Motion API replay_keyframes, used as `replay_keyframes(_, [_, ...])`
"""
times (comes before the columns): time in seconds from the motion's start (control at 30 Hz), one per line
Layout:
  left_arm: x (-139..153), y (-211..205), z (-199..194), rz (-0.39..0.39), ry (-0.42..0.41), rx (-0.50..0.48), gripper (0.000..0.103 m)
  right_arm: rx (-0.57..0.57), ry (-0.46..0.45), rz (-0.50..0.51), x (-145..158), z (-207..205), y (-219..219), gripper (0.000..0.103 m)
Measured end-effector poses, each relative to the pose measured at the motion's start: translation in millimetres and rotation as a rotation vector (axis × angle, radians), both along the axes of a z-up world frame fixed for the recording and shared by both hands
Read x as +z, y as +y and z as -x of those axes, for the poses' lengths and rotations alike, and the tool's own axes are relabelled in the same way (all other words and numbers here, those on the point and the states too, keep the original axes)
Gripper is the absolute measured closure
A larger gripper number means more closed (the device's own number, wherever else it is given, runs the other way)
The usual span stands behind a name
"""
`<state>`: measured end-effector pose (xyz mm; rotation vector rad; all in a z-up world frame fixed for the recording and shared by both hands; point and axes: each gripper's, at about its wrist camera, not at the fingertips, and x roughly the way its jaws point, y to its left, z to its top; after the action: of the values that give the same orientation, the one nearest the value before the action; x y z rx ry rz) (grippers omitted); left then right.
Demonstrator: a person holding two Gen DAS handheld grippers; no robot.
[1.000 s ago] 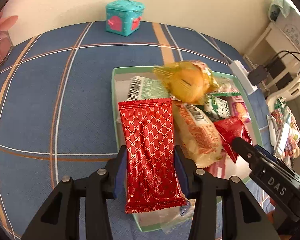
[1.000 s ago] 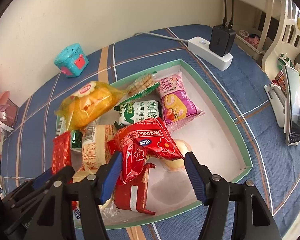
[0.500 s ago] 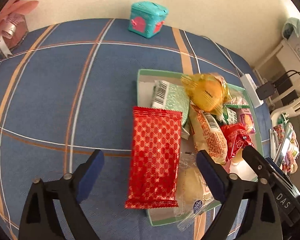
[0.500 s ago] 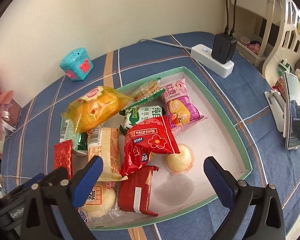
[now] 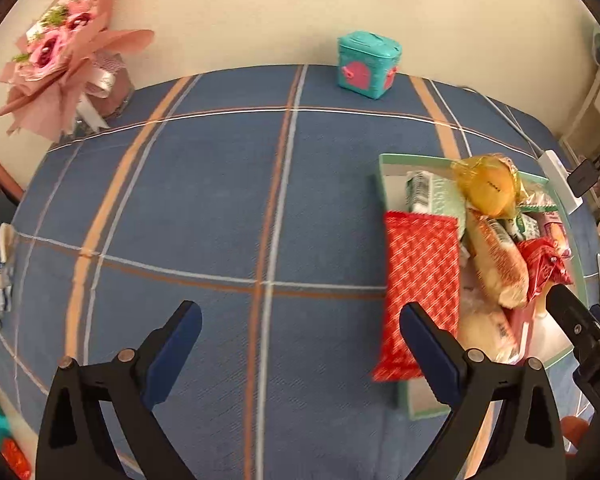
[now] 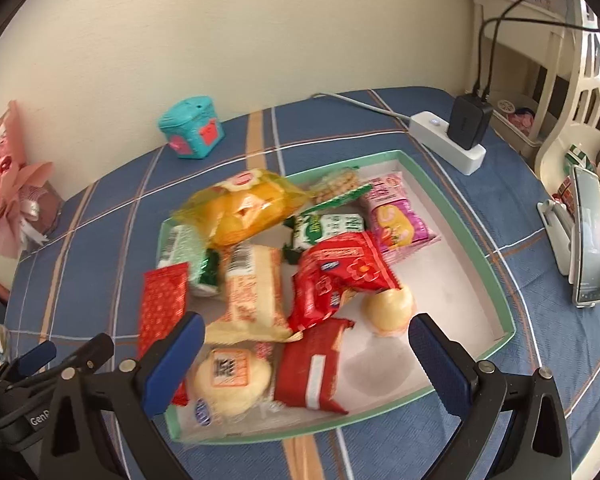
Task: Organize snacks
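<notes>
A green-rimmed tray (image 6: pixel 482 256) holds several snack packets: a yellow one (image 6: pixel 240 204), a pink one (image 6: pixel 396 216), a red flowered one (image 6: pixel 336 276) and a round bun (image 6: pixel 388 304). A red patterned packet (image 5: pixel 420 280) lies over the tray's left rim (image 5: pixel 416 157). My left gripper (image 5: pixel 300 316) hangs over bare tablecloth left of the tray; its jaws are opening with nothing between them. Its right finger (image 5: pixel 428 344) overlaps that packet's lower end in the picture. My right gripper (image 6: pixel 306 326) stands open above the tray's near side, holding nothing.
A teal box (image 6: pixel 192 128) stands by the back wall. A pink bouquet (image 5: pixel 60 60) lies at the far left corner. A white power strip with a black charger (image 6: pixel 448 140) sits behind the tray. A phone on a stand (image 6: pixel 588 240) is at the right edge.
My left gripper let go of the red patterned packet, opened wide and swung left off the tray. My right gripper opened from around the red flowered packet and drew back.
</notes>
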<state>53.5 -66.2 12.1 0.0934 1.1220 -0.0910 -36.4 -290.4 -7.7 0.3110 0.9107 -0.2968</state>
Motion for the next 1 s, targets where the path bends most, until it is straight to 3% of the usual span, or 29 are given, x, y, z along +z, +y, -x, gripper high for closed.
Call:
replay_keyframes(0.23, [19, 29, 29, -0.022, -0.035, 0.044, 0.004, 0.039, -0.008, 0.007, 4, 20, 20, 0.000])
replay_keyframes(0.57, [30, 41, 64, -0.049, -0.064, 0.028, 0.004, 0.083, -0.021, 0.014, 8, 52, 38, 0.000])
replay_keyframes(1.0, [42, 57, 80, -0.084, -0.104, 0.068, 0.004, 0.091, -0.047, 0.060, 21, 69, 49, 0.000])
